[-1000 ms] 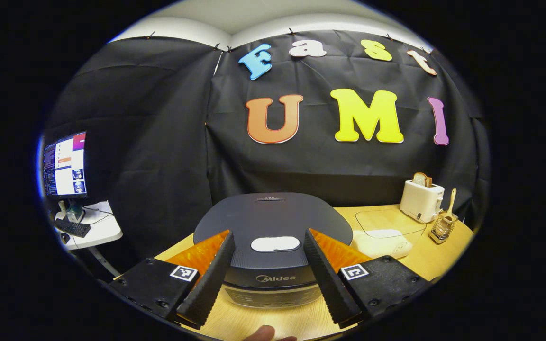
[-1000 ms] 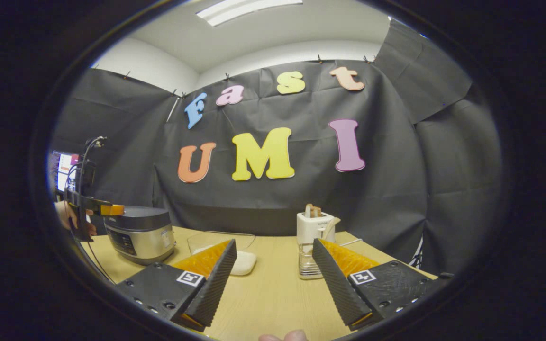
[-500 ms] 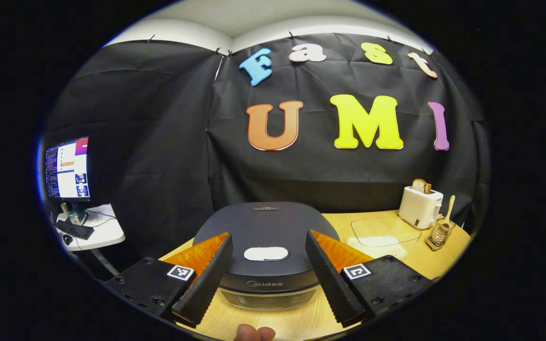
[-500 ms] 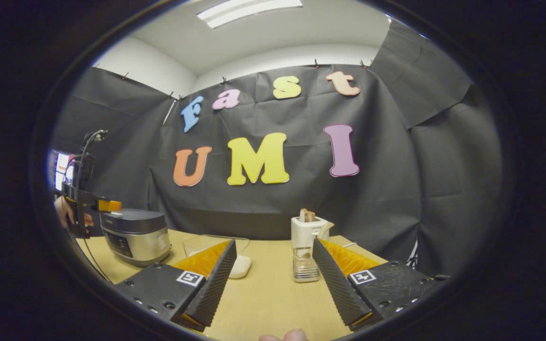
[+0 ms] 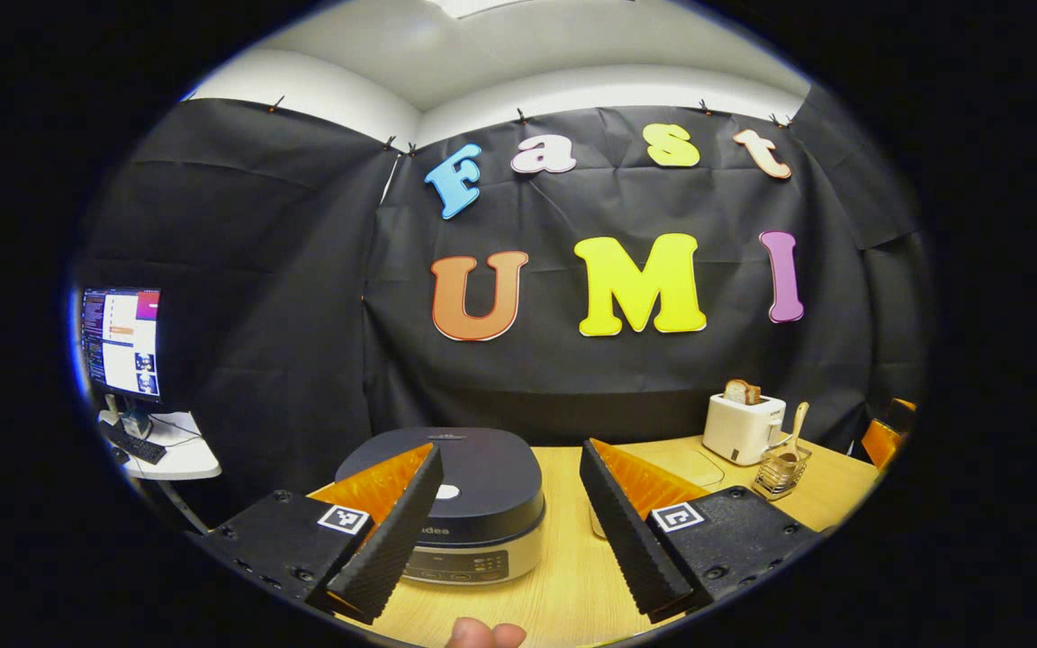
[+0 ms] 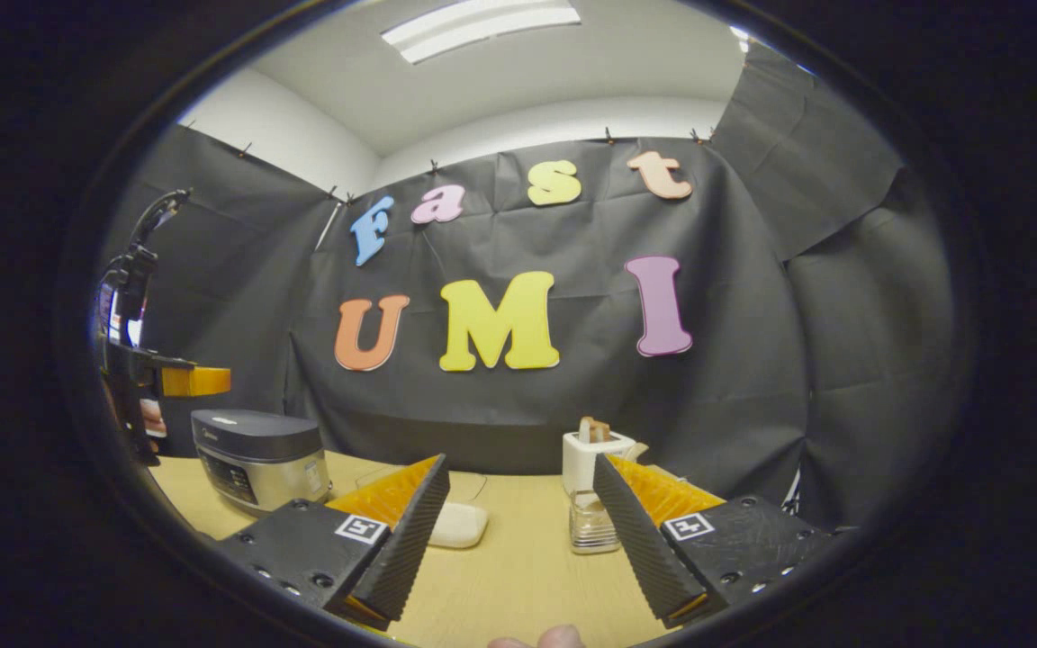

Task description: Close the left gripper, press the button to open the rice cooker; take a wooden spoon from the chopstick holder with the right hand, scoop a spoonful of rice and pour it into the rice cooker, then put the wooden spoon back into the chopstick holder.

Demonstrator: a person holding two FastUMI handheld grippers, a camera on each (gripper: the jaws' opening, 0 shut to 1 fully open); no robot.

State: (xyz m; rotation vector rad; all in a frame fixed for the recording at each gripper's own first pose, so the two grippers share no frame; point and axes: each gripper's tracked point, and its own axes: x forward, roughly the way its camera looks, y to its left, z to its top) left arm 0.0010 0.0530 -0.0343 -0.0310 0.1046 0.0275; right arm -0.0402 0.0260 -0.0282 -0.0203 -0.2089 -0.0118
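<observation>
Left gripper view: left gripper (image 5: 511, 531) sits at the bottom of the frame, jaws spread wide, nothing between the fingers. Rice cooker (image 5: 455, 504) is lower centre, just left of the middle, on the wooden table (image 5: 563, 576). Its dark lid is down, with the pale button (image 5: 447, 491) on top near the front edge. The near-left finger overlaps the cooker's left side in the picture; I can't tell any contact, it looks apart. A fingertip (image 5: 482, 634) of the holding hand pokes in at the bottom edge.

Lower right of the same view: white toaster (image 5: 742, 427) with a bread slice in the slot, and just right of it the wire chopstick holder (image 5: 780, 475) with the wooden spoon (image 5: 793, 430) standing in it, handle tilted up to the right. A clear container of rice (image 5: 676, 470) sits between cooker and toaster, mostly hidden behind the right finger. Monitor (image 5: 120, 342) on a small white side table at far left.

Right gripper view: right gripper (image 6: 518, 531) at the bottom, jaws also wide apart, empty. The chopstick holder (image 6: 592, 522) shows in the gap close to the right finger, with the toaster (image 6: 592, 454) directly behind it; spoon is not clear here. The rice container (image 6: 457, 522) is partly hidden by the left finger. Rice cooker (image 6: 257, 454) is at lower left, lid shut. The left gripper (image 6: 181, 382) hovers above the cooker at the left edge, clear of the lid.
</observation>
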